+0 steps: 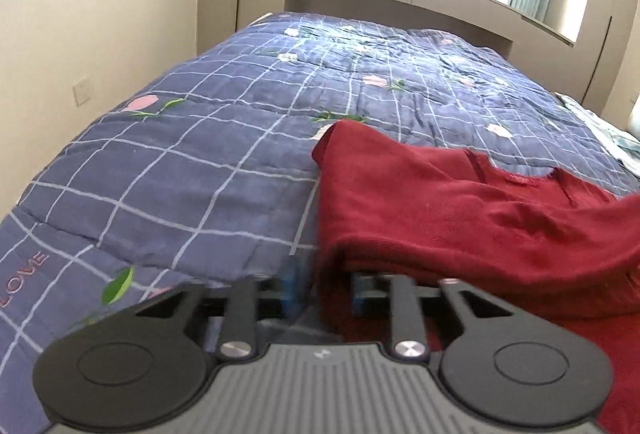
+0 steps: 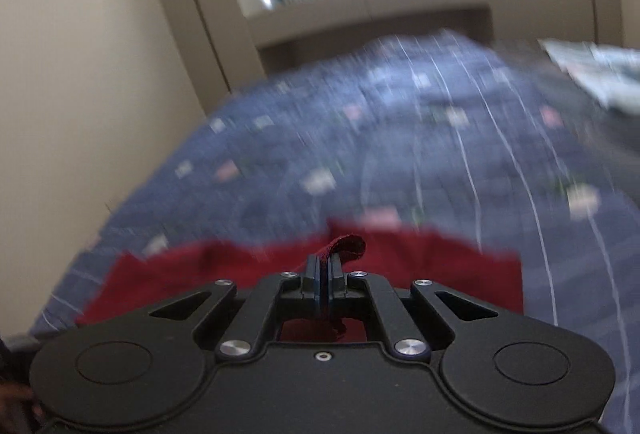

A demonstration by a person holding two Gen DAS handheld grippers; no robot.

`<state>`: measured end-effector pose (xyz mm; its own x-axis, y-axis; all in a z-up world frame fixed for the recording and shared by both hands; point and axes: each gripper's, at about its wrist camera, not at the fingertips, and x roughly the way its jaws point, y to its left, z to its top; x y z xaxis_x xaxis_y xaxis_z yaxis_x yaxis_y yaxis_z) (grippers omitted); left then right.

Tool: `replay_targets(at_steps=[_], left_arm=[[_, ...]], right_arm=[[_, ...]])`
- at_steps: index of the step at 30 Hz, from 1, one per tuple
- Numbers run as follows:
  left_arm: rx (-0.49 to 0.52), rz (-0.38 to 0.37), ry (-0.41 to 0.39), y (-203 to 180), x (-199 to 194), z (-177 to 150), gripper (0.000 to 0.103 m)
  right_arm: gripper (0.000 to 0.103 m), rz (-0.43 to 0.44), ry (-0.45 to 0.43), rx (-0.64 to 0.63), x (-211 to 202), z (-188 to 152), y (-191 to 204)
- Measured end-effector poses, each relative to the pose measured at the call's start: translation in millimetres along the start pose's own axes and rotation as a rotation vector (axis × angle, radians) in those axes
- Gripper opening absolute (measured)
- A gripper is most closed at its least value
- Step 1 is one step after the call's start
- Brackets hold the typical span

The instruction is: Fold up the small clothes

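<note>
A dark red knit garment (image 1: 460, 201) lies on the blue checked quilt (image 1: 200, 153), folded over, with its neckline toward the far right. A thick folded edge of it hangs between the fingers of my left gripper (image 1: 326, 288). The left blue pad (image 1: 294, 286) stands a little clear of the cloth, so the jaws look open around the fold. In the blurred right wrist view, my right gripper (image 2: 324, 270) is shut on the red garment (image 2: 440, 262), and a small tongue of red cloth pokes out past its tips.
A cream wall with a socket (image 1: 82, 92) runs along the bed's left side. A beige headboard ledge (image 1: 400, 1) and a bright window stand at the far end. A pale patterned cloth (image 1: 612, 137) lies at the quilt's right edge.
</note>
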<state>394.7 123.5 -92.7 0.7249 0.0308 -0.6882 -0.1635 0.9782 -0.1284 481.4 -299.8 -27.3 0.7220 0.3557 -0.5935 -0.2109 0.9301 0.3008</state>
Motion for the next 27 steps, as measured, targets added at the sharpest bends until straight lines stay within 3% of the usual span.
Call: replay_targets(at_steps=[1,6,10,15,17,21,23,24,25,27], left_arm=[[0.007,-0.003,0.004,2.0,-3.2,-1.4,0.069],[0.018,-0.045,0.001,11.8,-26.5,-8.2,0.09],[-0.113,-0.12,-0.031,25.1,-23.6,13.0,0.095],[-0.222,-0.148,-0.015,25.8,25.3,56.2,0.093],[-0.274,-0.152,0.027,28.6,51.8,68.7,0.09],[-0.379,-0.157,0.105,37.9,93.1,80.8,0.083],[-0.401,-0.172,0.105,41.2,100.3,80.7,0.076],[-0.402,-0.177,0.103,41.5,102.7,81.6,0.064],[-0.395,-0.193,0.103,41.3,104.5,81.9,0.038],[-0.382,-0.24,0.092,39.6,104.0,81.7,0.014]], right_arm=[[0.002,-0.007,0.015,0.011,2.3,-10.0,-4.6],[0.003,-0.02,0.028,0.016,0.7,-44.7,-3.1],[0.003,-0.023,0.029,0.027,2.3,-53.7,-7.3],[0.003,-0.018,0.026,0.046,1.9,-55.7,-11.1],[0.004,-0.018,0.023,0.046,1.6,-56.5,-10.8],[0.019,-0.011,0.022,0.059,0.5,-59.8,-13.3],[0.02,-0.005,0.026,0.071,1.2,-62.3,-15.1],[0.02,-0.003,0.028,0.075,1.8,-63.9,-15.9],[0.017,-0.003,0.03,0.076,2.2,-65.0,-16.4],[0.008,0.004,0.03,0.075,2.4,-66.9,-15.7]])
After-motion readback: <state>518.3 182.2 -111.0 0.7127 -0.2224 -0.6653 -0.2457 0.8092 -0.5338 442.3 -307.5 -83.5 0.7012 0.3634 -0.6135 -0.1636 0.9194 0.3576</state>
